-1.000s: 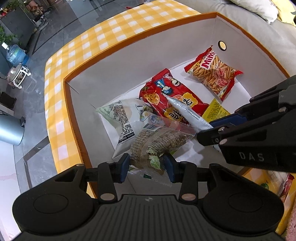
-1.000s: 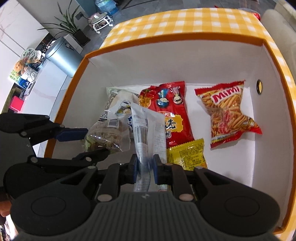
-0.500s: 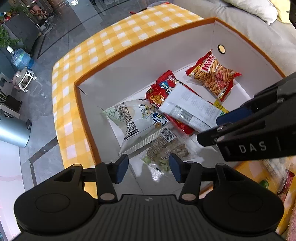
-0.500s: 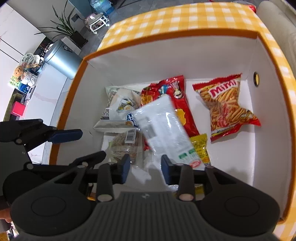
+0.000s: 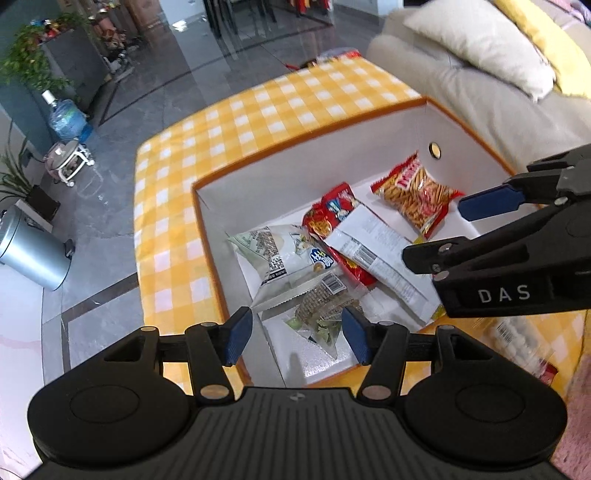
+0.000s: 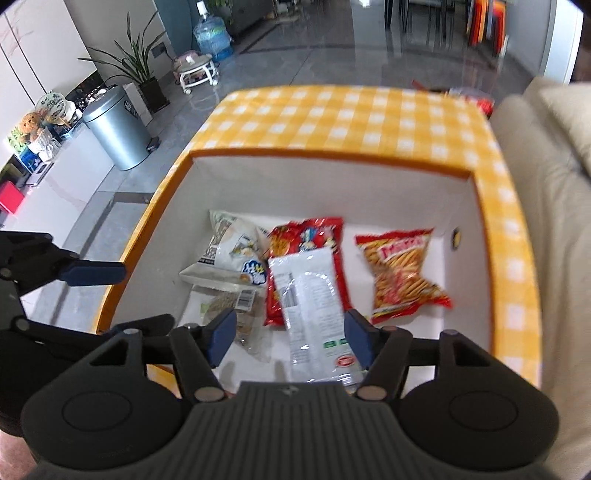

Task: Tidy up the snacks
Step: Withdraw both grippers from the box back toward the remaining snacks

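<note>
Storage box (image 5: 236, 177) (image 6: 480, 206): orange rim, white inner walls, open top, standing on a yellow-and-white checked tablecloth (image 5: 221, 122) (image 6: 351, 118). A round metal eyelet (image 5: 434, 149) (image 6: 457, 236) sits in its right wall.

Contents, all on the box floor:
- Mimi stick-snack bag (image 5: 417, 194) (image 6: 400, 275), red edges, orange sticks printed; far right, apart from the others.
- Red snack bag (image 5: 332, 218) (image 6: 306, 236) with cartoon figures; centre, partly covered.
- White flat packet (image 5: 376, 254) (image 6: 310, 295), back side up with fine print and a barcode; lies across the red bag, its near end toward the near wall.
- White puffed bag (image 5: 280, 254) (image 6: 232, 254), blue logo and printed text panel; far left.
- Clear bag of brown-green pieces (image 5: 321, 310) (image 6: 236, 306) with barcode sticker; near left, its far end tucked under the white puffed bag.

Left gripper (image 5: 297, 334) (image 6: 92, 273): fingers spread wide, holding nothing, above the near left of the box.
Right gripper (image 6: 290, 334) (image 5: 480, 206): fingers spread wide, holding nothing, above the near end of the white packet.

View differences: left wrist alone shows more packets (image 5: 517, 332) outside the box at near right and a cushion (image 5: 480, 48) on the sofa (image 5: 443, 92). Right wrist alone shows a potted plant (image 6: 136, 70). Both show the metal bin (image 5: 29, 247) (image 6: 114, 129) and water bottle (image 5: 68, 120) (image 6: 210, 31).
</note>
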The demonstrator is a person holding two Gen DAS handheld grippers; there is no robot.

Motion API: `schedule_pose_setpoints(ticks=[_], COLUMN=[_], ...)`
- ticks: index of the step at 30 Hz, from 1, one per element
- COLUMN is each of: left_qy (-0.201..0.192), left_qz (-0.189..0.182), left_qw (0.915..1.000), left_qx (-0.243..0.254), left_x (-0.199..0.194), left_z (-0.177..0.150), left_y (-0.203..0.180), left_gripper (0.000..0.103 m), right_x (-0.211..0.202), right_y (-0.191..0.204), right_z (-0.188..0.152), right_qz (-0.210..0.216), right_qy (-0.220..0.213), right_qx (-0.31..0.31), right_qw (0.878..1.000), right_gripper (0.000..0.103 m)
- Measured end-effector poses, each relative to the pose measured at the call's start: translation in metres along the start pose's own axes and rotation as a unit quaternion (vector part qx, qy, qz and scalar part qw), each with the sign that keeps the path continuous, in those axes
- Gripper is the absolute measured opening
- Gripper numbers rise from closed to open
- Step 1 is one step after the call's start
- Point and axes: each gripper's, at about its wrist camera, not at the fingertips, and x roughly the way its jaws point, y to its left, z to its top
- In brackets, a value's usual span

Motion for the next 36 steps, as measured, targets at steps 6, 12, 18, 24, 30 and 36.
schedule_pose_setpoints(ticks=[6, 12, 18, 24, 30, 36], left_qy=[-0.038, -0.068, -0.081, -0.074, -0.054, -0.045], left_qz=[-0.001, -0.003, -0.012, -0.027, -0.061, -0.092], left_qw=[0.9987, 0.9965, 0.9939, 0.9925, 0.99, 0.9883], left_qx=[-0.033, -0.05, -0.073, -0.093, -0.115, -0.113], left_x=[-0.03, -0.054, -0.068, -0.072, -0.069, -0.066], left_z=[-0.013, -0.031, -0.051, -0.076, -0.098, -0.115], left_y=[0.004, 0.0, -0.005, -0.014, -0.024, -0.039], left_gripper=[0.067, 0.068, 0.069, 0.069, 0.069, 0.069], right_x=[-0.031, -0.059, -0.082, -0.096, -0.102, -0.099], right_y=[0.007, 0.017, 0.024, 0.02, 0.016, 0.004], right_z=[-0.012, -0.031, -0.056, -0.085, -0.118, -0.155], right_qz=[-0.028, -0.036, -0.044, -0.04, -0.046, -0.042], right_qy=[-0.041, -0.073, -0.095, -0.095, -0.083, -0.062], right_qx=[-0.017, -0.029, -0.036, -0.01, 0.004, 0.026], right_qw=[0.999, 0.996, 0.994, 0.995, 0.995, 0.997], right_gripper=[0.065, 0.068, 0.072, 0.072, 0.072, 0.073])
